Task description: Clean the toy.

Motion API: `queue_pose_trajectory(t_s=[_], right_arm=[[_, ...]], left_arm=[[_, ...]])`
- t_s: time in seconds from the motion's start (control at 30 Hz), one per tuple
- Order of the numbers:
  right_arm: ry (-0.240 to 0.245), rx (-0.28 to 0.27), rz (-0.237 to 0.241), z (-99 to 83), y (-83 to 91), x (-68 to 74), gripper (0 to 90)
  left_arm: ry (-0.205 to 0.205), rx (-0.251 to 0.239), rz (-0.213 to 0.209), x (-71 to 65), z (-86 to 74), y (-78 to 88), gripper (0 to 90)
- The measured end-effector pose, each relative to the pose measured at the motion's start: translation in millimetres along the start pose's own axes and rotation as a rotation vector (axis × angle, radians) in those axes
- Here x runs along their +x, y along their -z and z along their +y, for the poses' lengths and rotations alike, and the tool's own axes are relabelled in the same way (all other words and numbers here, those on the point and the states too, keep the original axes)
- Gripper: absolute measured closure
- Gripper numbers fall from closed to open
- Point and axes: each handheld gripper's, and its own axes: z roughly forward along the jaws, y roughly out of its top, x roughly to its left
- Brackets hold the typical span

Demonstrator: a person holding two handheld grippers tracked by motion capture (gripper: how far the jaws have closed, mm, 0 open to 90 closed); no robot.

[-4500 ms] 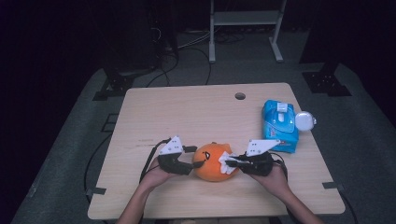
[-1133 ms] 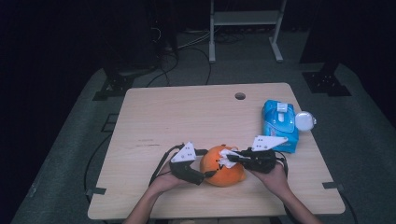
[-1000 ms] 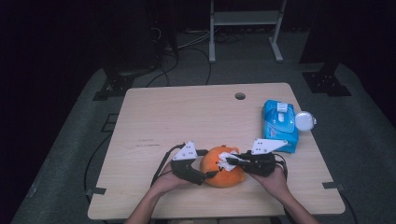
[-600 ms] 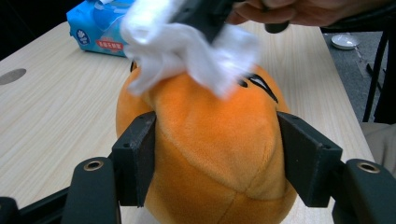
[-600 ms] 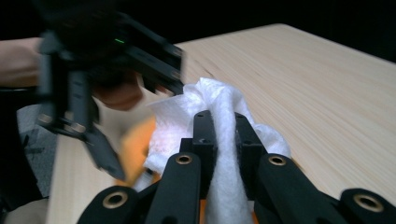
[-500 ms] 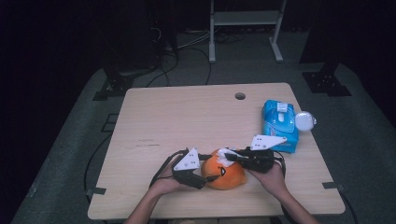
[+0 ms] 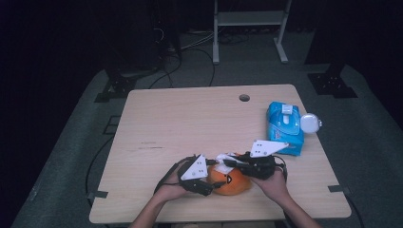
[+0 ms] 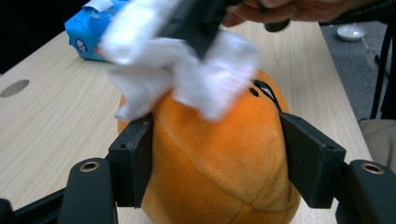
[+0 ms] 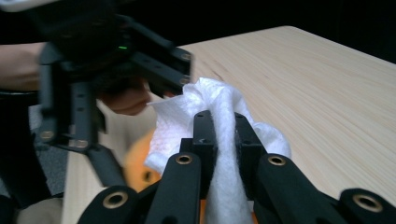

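Observation:
An orange plush toy [image 7: 234,181] lies near the front edge of the wooden table [image 7: 190,118]. My left gripper [image 7: 215,184] has come in from its left side. Its jaws have just been closing on the plush toy [image 8: 215,158], and both pads now press its sides. My right gripper [image 7: 229,163] is shut on a crumpled white tissue [image 7: 221,167] and holds it against the top of the toy. The tissue [image 9: 205,98] bulges out between the right gripper's [image 9: 223,123] jaws. In the left gripper view the tissue [image 8: 187,70] drapes over the toy.
A blue pack of wipes [image 7: 285,126] lies at the table's right side with a small white round lid [image 7: 310,122] beside it. A cable hole [image 7: 244,98] sits at the back. A metal stand [image 7: 247,28] is on the floor behind.
My left gripper has shifted right and nearer the front edge, and its jaws have closed on the plush toy. The right gripper keeps the tissue on top of the toy.

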Motion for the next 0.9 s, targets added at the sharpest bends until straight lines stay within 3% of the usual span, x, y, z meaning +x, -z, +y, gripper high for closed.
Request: queue_pose_trajectory(t_s=[0.17,0.27,0.33,0.43,0.53,0.77,0.87,0.9], right_arm=[[-0.047,0.026,-0.049,-13.4,9.4,-17.4,82.2],[-0.052,0.021,-0.048,-15.8,13.0,-15.2,82.2],[-0.037,0.013,-0.023,-13.1,10.8,-9.2,82.1],[0.014,0.011,0.006,-6.7,1.9,3.9,81.9],[0.028,0.015,0.0,-2.4,-1.6,5.0,82.1],[-0.053,0.02,-0.07,-14.0,9.4,-21.6,82.2],[-0.063,0.0,-0.057,-12.3,9.2,-17.7,82.1],[-0.069,-0.02,-0.022,-9.8,7.3,-13.4,82.1]], left_arm=[[0.05,-0.007,-0.001,5.9,-4.9,1.1,30.8],[0.062,-0.013,0.001,6.6,-5.1,0.0,30.4],[0.065,-0.014,0.002,6.9,-4.6,-0.8,30.4],[0.023,-0.002,0.0,4.0,-3.2,-0.3,31.4],[0.019,-0.001,0.004,2.9,-3.5,0.5,32.1],[0.006,-0.006,-0.002,3.1,-4.5,0.7,32.4],[-0.031,-0.015,-0.01,0.1,-2.9,-1.2,32.5],[-0.042,-0.018,-0.011,-1.4,-2.4,-1.7,32.5]])
